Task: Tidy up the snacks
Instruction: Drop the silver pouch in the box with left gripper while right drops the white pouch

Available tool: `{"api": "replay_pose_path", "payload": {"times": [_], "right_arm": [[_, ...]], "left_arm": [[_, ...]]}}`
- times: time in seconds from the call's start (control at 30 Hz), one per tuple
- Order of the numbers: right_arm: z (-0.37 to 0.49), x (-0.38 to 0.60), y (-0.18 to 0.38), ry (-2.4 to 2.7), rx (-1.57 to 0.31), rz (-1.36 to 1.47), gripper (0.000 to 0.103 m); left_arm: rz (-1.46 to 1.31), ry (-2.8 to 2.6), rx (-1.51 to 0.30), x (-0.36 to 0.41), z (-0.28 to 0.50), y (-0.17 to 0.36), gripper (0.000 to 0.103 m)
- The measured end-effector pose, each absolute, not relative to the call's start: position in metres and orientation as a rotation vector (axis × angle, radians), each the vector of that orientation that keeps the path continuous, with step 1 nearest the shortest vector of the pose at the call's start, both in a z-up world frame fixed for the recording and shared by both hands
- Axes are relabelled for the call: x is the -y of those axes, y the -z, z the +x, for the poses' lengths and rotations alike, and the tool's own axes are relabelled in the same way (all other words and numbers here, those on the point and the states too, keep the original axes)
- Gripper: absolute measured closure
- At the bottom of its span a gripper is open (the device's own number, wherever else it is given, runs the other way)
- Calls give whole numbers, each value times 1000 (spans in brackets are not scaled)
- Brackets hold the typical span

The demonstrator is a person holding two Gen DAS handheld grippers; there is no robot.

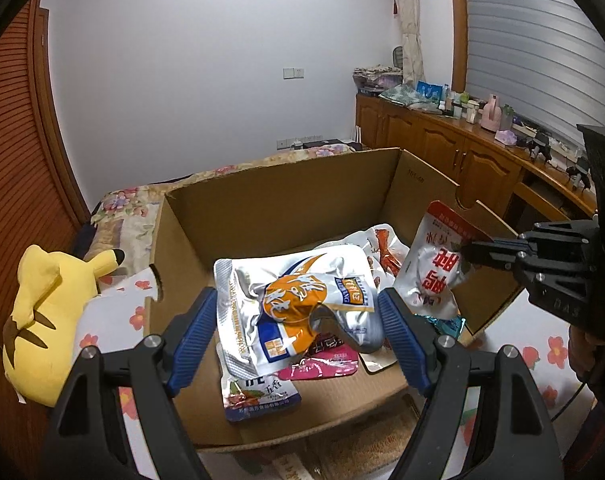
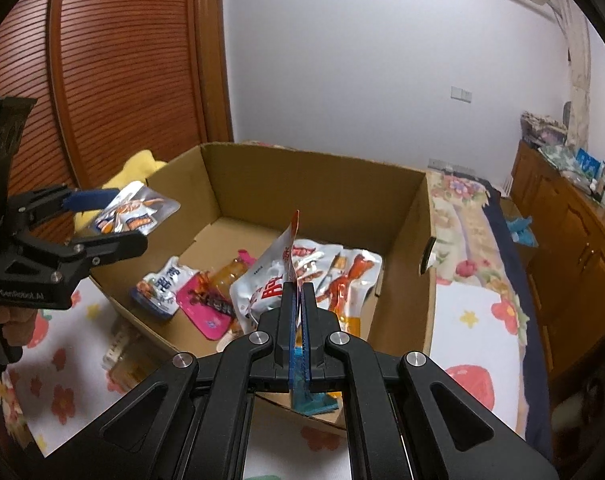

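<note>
An open cardboard box (image 1: pixel 286 196) (image 2: pixel 322 184) sits on a flowered bed and holds several snack packets. My left gripper (image 1: pixel 298 312) has its jaws set wide around a silver and orange packet (image 1: pixel 290 304) and holds it above the box's left side; this packet also shows in the right wrist view (image 2: pixel 134 212). My right gripper (image 2: pixel 299 292) is shut on a white and red packet (image 2: pixel 274 276) over the box's right side; that packet also shows in the left wrist view (image 1: pixel 434 268). A small blue wrapper (image 2: pixel 306 396) hangs below its fingers.
A yellow plush toy (image 1: pixel 42 312) lies left of the box. A wooden sideboard (image 1: pixel 462 148) with bottles stands at the right wall. A slatted wooden wardrobe (image 2: pixel 114 60) is behind the box. Loose packets (image 2: pixel 206 300) lie on the box floor.
</note>
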State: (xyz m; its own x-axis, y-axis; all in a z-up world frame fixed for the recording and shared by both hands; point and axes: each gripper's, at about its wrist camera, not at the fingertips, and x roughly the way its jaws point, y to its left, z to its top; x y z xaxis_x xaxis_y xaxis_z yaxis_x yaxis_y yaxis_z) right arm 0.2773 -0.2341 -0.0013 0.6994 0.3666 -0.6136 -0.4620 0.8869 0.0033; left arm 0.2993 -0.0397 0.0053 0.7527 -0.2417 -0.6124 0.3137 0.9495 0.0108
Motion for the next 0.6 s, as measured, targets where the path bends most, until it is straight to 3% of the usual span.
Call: {"api": "replay_pose_path", "payload": {"times": [0.6], "right_arm": [[287,221,10,-466,-680,-197,100]], "left_arm": [[99,285,-655,37,307,-5,21]]}}
